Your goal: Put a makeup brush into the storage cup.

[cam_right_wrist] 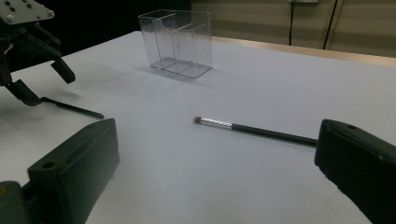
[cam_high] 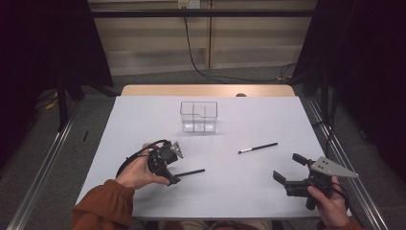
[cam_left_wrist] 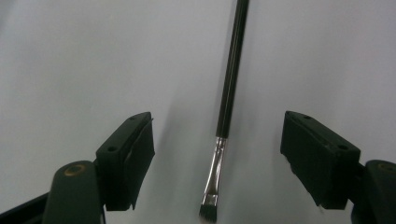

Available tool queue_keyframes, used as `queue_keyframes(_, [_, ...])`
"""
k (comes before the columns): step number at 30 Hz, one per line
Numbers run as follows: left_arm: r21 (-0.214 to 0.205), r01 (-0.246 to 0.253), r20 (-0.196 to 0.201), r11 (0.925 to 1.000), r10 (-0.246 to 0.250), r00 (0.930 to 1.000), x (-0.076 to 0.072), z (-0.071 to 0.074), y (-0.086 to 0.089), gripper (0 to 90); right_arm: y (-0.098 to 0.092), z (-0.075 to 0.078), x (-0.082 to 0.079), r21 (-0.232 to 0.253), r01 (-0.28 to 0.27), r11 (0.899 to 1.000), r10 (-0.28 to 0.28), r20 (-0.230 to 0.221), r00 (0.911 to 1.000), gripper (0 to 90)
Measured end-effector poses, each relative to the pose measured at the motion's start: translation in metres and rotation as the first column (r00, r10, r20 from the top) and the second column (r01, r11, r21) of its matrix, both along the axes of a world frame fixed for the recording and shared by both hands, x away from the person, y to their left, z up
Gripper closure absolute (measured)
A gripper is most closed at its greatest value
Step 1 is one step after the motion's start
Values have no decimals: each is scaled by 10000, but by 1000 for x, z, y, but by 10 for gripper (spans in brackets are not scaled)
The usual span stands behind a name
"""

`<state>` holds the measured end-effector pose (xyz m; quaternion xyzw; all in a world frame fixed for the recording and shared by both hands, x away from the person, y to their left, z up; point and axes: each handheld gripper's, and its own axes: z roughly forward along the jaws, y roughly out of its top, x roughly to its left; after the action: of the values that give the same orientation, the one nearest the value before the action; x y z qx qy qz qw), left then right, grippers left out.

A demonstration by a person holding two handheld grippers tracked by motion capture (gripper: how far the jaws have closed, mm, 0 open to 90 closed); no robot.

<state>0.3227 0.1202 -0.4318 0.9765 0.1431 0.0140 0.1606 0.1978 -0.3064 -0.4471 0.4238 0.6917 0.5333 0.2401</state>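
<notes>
In the left gripper view the near brush is running off the top edge, its handle end cut away, and its bristle tip is blurring at the bottom edge. In the right gripper view the far brush is disappearing behind the right gripper, its handle end hidden.

Dim, soft overhead light; dark surroundings, faint shadows, slight blur.

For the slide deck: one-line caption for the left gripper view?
Left gripper open, jaws straddling a black-handled makeup brush lying flat on the white table, bristles toward the camera.
</notes>
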Motion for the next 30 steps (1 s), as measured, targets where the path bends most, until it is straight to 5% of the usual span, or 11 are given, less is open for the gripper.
queue_keyframes(4, [385,224,-306,9990,-212,9993,0,-2,-5,319,0,0,0,-41,-23,10000,23,14,10000,0])
queue_keyframes(5, [334,116,-80,9994,-113,9999,0,-3,-6,336,0,0,0,-38,-16,10000,16,9,10000,0])
queue_keyframes(7, [418,30,-595,9991,-5,9982,2,-5,-6,324,0,0,0,-49,-15,10000,15,2,10000,0])
queue_keyframes(11, [734,218,-775,9971,-161,9969,3,-9,-5,382,0,0,0,-157,-76,9998,76,15,10000,0])
queue_keyframes(13, [837,210,-564,9963,-163,9983,2,-11,-7,420,0,0,0,-165,-91,9998,91,1,10000,0])
queue_keyframes(30, [1041,532,-797,9931,-450,9958,4,-13,-10,727,1,0,0,-207,-141,9997,141,7,9999,0])
